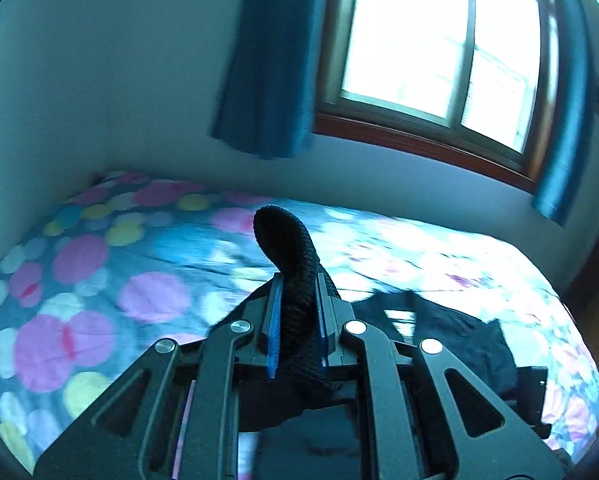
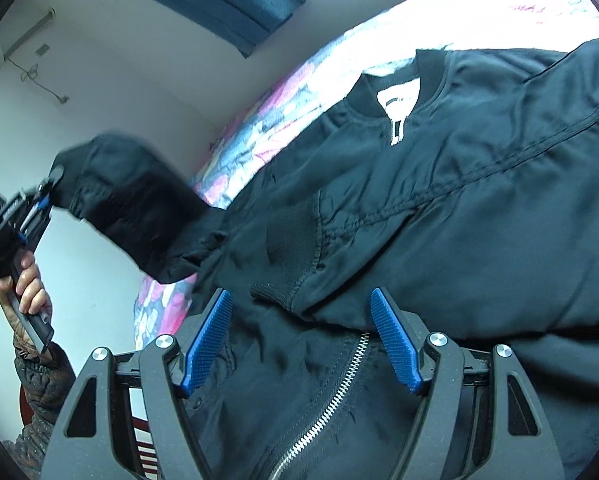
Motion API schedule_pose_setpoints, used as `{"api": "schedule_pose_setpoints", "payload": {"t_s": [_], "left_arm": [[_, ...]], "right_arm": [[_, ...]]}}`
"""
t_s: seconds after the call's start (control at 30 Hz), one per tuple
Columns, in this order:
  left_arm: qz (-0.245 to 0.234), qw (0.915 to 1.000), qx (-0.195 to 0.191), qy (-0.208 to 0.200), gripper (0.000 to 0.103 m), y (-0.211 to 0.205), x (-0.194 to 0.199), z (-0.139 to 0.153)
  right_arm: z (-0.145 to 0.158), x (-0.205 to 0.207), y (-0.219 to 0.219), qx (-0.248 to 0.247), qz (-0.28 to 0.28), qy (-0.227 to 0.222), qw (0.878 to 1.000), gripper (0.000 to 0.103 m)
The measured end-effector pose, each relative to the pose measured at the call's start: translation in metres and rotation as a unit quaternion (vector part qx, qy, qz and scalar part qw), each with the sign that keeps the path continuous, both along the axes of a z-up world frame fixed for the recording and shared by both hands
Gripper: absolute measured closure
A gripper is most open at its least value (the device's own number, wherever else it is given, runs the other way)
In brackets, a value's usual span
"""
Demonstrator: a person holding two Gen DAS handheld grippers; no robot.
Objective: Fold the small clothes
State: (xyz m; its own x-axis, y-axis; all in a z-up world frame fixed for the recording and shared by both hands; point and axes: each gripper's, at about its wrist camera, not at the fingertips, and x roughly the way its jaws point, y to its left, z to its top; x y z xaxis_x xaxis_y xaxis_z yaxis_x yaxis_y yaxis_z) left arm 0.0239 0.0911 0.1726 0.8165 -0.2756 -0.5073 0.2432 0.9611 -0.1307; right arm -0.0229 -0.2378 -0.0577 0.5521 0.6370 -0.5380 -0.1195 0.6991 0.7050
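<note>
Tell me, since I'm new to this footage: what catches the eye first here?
A black jacket sprawls across the polka-dot bedspread, collar and zipper showing. The left gripper is shut on the ribbed cuff of one sleeve, lifted off the bed, while the right gripper hangs open over the zipper. A bright window with blue curtains glares behind.

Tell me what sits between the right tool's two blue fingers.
In the right wrist view, the open right tool straddles the black jacket: its zipper and dark fabric lie there.

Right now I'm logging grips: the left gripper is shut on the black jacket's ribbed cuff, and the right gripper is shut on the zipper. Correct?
Not quite. The right gripper is open above the zipper, as the right wrist view shows. The left gripper is indeed shut on the black jacket's ribbed cuff.
</note>
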Motion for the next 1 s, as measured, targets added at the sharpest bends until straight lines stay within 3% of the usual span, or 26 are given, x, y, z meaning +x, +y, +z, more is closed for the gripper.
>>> {"api": "schedule_pose_setpoints", "payload": {"t_s": [0.17,0.33,0.4,0.43,0.47,0.5,0.6,0.7,0.87,1.0], "left_arm": [[-0.071,0.9968,0.005,0.035,0.090,-0.095,0.017,-0.044],[-0.136,0.9848,0.055,0.094,0.086,-0.178,0.029,-0.114],[-0.142,0.9822,0.075,0.097,0.080,-0.196,0.024,-0.129],[-0.146,0.9814,0.080,0.095,0.070,-0.201,0.020,-0.131],[-0.150,0.9813,0.079,0.091,0.051,-0.204,0.015,-0.130],[-0.154,0.9818,0.072,0.084,0.042,-0.202,0.010,-0.125],[-0.157,0.9842,0.063,0.052,0.037,-0.190,-0.004,-0.106],[-0.126,0.9893,0.066,0.033,0.028,-0.150,-0.012,-0.096],[-0.046,0.9924,0.088,0.073,0.028,-0.067,-0.011,-0.128],[-0.002,0.9850,0.124,0.120,0.028,-0.027,-0.009,-0.171]], "right_arm": [[0.003,-0.010,-0.025,0.009,-0.024,-0.002,1.000,0.031],[-0.003,-0.013,-0.044,0.021,-0.054,0.015,0.998,0.031],[-0.007,-0.013,-0.049,0.022,-0.062,0.022,0.998,0.031],[-0.009,-0.014,-0.052,0.024,-0.064,0.025,0.997,0.031],[-0.011,-0.014,-0.054,0.025,-0.066,0.028,0.997,0.031],[-0.013,-0.014,-0.055,0.026,-0.068,0.031,0.997,0.031],[-0.016,-0.015,-0.060,0.038,-0.072,0.036,0.996,0.031],[-0.013,-0.017,-0.063,0.033,-0.080,0.038,0.996,0.031],[0.015,-0.018,-0.037,-0.097,-0.077,0.014,0.992,0.031],[0.028,0.000,0.004,-0.216,-0.053,-0.006,0.975,0.031]]}}
